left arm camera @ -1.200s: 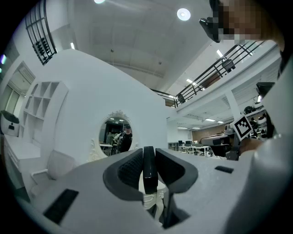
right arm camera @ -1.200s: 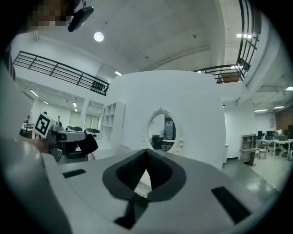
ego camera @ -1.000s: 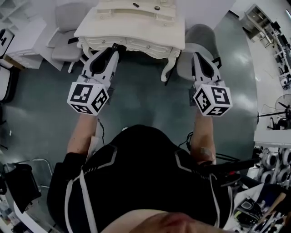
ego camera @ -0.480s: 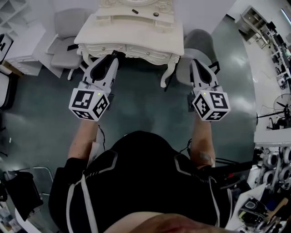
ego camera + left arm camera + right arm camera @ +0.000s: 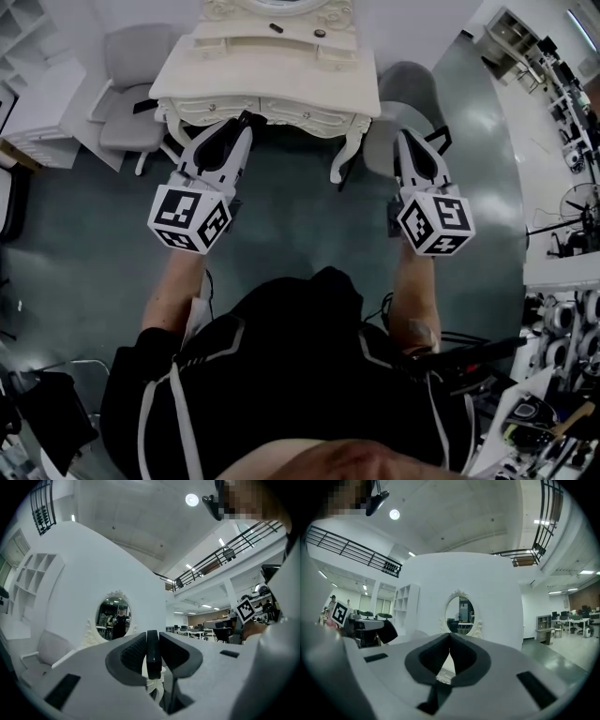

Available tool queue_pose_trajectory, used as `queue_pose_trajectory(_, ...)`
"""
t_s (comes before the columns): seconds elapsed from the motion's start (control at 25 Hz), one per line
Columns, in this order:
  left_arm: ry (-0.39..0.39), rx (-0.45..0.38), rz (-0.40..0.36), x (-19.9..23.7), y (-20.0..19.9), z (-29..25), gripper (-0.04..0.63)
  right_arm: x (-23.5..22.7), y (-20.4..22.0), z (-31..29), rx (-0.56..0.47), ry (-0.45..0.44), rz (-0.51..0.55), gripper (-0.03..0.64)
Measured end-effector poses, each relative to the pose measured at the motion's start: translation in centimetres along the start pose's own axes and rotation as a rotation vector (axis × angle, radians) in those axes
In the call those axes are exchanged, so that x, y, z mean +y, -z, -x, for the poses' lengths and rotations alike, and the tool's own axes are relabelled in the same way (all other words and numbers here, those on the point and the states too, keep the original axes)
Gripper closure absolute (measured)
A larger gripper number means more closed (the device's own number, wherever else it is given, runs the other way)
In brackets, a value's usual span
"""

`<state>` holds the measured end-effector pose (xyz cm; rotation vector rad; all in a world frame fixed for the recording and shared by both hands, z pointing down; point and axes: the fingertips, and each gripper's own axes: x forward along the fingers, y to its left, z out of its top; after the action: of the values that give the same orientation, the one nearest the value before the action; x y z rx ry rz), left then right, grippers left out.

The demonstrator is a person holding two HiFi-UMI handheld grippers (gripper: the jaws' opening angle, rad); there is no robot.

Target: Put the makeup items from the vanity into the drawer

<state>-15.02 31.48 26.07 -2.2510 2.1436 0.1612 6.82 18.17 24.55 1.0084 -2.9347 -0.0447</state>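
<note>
Grey floor (image 5: 291, 225), glossy at right. Grey chair (image 5: 127, 84) upper left, second grey chair (image 5: 412, 89) upper right. Cluttered white surface (image 5: 553, 159) along right edge, fan (image 5: 581, 211) by it. Wall shelves (image 5: 35, 581), balcony railing (image 5: 234, 545), round ceiling light (image 5: 191, 499).
</note>
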Motion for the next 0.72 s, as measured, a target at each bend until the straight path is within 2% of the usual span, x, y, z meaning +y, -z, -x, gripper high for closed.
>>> queue_pose_trajectory(0.28, -0.002, 0.003, -0.007, 1.0, 0.3, -2.9, 0.506, -2.0, -0.3, -2.3, -0.036, 0.006, 0.010, 0.612)
queue_pose_trajectory(0.72, -0.060, -0.005, -0.025, 2.5, 0.5, -12.3, 0.506, -8.4, -0.2, -10.2, -0.025, -0.085, 0.025, 0.614)
